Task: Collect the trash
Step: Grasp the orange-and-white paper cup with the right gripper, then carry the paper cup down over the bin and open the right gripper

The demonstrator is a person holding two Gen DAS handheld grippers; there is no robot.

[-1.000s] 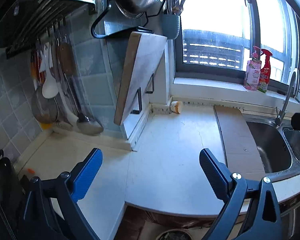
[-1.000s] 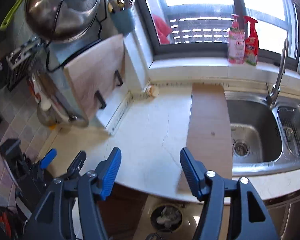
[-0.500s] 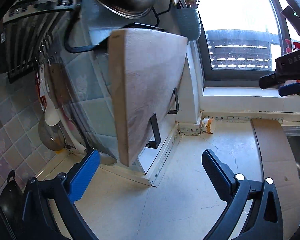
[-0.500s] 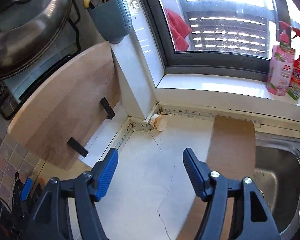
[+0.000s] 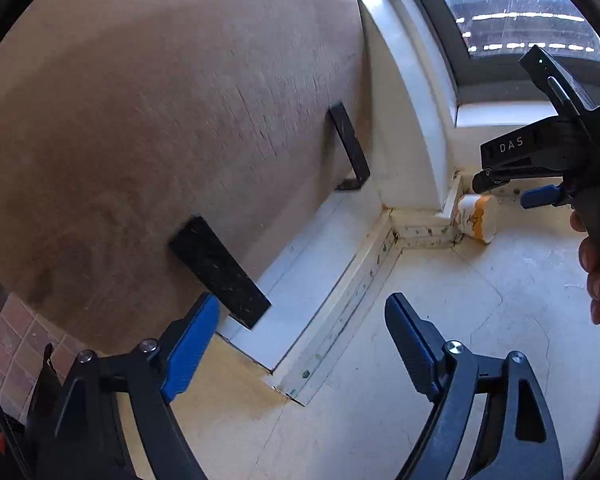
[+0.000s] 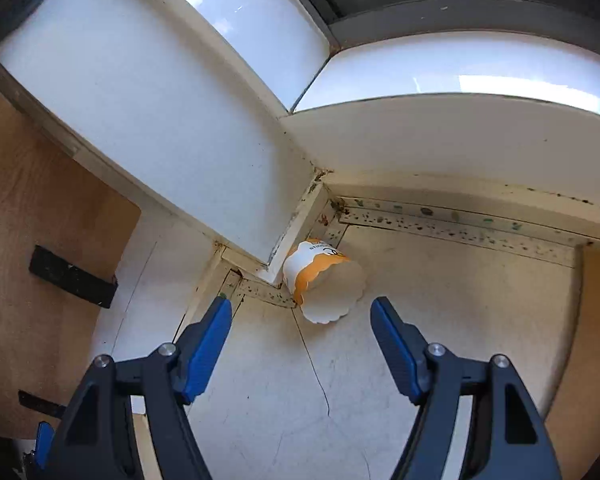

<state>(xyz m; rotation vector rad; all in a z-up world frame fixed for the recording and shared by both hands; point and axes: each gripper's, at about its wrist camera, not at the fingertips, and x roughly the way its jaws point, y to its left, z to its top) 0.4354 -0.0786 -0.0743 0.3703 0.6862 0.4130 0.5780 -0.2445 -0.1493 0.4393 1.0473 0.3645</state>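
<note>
A white and orange paper cup (image 6: 320, 276) lies on its side in the counter's back corner, against the white pillar below the window. It also shows in the left wrist view (image 5: 474, 218). My right gripper (image 6: 302, 320) is open, its blue pads on either side just in front of the cup, not touching it. In the left wrist view the right gripper's black body (image 5: 548, 152) hovers over the cup. My left gripper (image 5: 300, 332) is open and empty, low over the counter beside the wooden cutting board (image 5: 160, 120).
The cutting board leans on black brackets (image 5: 220, 272) at the left. A white pillar (image 6: 172, 120) and window sill (image 6: 460, 136) wall in the corner. A brown board (image 6: 596, 320) lies on the counter at the right. The pale counter (image 6: 440, 300) has cracks.
Both grippers have moved forward into the back corner. The cup has grown large between the right gripper's pads. The sink and bottles have left the views.
</note>
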